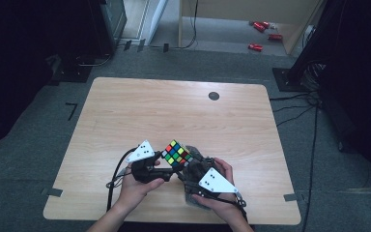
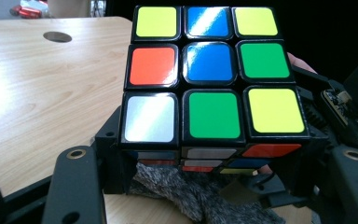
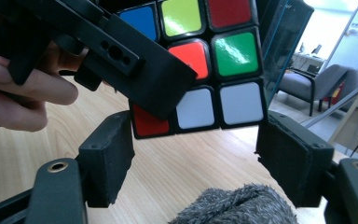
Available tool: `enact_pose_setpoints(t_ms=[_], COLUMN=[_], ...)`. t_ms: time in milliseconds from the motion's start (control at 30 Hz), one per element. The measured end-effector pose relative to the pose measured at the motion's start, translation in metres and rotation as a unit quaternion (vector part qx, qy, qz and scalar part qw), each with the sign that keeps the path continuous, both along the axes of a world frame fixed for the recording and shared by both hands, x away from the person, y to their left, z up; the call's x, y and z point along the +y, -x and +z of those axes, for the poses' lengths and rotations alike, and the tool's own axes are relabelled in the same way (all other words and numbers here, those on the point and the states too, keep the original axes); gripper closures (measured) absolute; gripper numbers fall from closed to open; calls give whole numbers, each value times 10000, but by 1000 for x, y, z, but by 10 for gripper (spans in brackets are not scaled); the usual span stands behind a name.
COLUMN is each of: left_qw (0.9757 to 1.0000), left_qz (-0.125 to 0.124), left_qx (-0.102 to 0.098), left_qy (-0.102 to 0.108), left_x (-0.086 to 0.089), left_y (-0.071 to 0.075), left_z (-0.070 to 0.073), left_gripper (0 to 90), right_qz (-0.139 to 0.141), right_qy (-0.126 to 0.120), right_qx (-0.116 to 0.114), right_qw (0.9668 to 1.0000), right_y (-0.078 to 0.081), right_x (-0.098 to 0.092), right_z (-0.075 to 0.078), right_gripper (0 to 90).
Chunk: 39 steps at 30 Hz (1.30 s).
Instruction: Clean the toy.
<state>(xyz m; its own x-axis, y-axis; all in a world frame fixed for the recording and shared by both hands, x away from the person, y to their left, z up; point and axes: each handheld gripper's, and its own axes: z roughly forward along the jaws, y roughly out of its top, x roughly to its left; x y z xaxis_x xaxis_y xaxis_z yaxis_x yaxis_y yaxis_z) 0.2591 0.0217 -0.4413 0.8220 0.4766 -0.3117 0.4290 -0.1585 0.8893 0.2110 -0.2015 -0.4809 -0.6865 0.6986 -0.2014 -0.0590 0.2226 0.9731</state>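
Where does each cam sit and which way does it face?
High view: above the table, looking forward and down; both forearms, left gripper, right gripper.
Left gripper view: on that gripper, facing the Rubik's cube; its jaws.
Right gripper view: on that gripper, facing the cube's lower edge; its jaws, fingers.
Shared: the cube.

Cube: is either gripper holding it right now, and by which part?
The left gripper holds the puzzle cube clamped by two opposite side faces. The right gripper has its pads beside the cube's bottom layer, apparently not pressing.

The cube [image 3: 200, 65] is cut off at the top edge, partly hidden behind the left tool [image 3: 121, 60].
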Motion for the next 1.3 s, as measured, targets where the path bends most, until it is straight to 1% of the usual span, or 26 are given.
enact_pose_setpoints(t_ms=[67,100,233,267,367,433,500,533,567,600,700,833,967,1033,1100,1200,1300], left_qw=[10000,10000,9997,9996,9991,9985,9981,9976,9972,9969,9971,9970,9962,9959,9951,9933,9923], left_qz=[14,-20,-64,-67,-106,-134,-163,-180,-215,-230,-221,-212,-222,-240,-257,-291,-338], left_qx=[4,20,222,290,397,508,565,628,672,699,669,673,780,816,877,1024,1093], left_qy=[-44,-59,-19,12,77,118,160,209,238,282,291,313,302,320,371,447,474], left_x=[-2,-3,-5,-5,-5,-5,-4,-3,-2,-2,-2,-3,-4,-4,-4,-4,-3], left_y=[1,2,0,0,-1,-3,-5,-7,-8,-9,-10,-9,-8,-9,-10,-11,-12], left_z=[0,1,0,0,-1,-2,-4,-4,-5,-5,-5,-5,-5,-6,-7,-10,-11], left_gripper=[350,350,349,349,349,349,349,348,347,346,345,340,346,347,347,347,347], right_qz=[-32,-48,-82,-90,-111,-114,-145,-173,-181,-186,-214,-190,-177,-198,-211,-224,-233], right_qy=[23,26,35,50,53,73,124,155,170,173,187,157,143,179,205,218,242], right_qx=[-55,-62,-146,-173,-199,-217,-280,-331,-336,-361,-397,-391,-352,-386,-404,-401,-399], right_qw=[10000,10000,9999,9998,9997,9997,9994,9992,9991,9990,9988,9989,9991,9989,9988,9987,9986], right_y=[0,0,0,0,1,1,2,2,3,3,3,4,5,5,5,5,5], right_x=[0,0,1,1,1,1,1,1,1,2,3,2,0,0,1,2,3], right_z=[0,0,-1,-1,-1,-1,-1,-1,-1,0,0,0,0,0,0,0,-1], right_gripper=[290,292,294,296,297,299,311,329,331,332,335,338,336,337,336,336,336])
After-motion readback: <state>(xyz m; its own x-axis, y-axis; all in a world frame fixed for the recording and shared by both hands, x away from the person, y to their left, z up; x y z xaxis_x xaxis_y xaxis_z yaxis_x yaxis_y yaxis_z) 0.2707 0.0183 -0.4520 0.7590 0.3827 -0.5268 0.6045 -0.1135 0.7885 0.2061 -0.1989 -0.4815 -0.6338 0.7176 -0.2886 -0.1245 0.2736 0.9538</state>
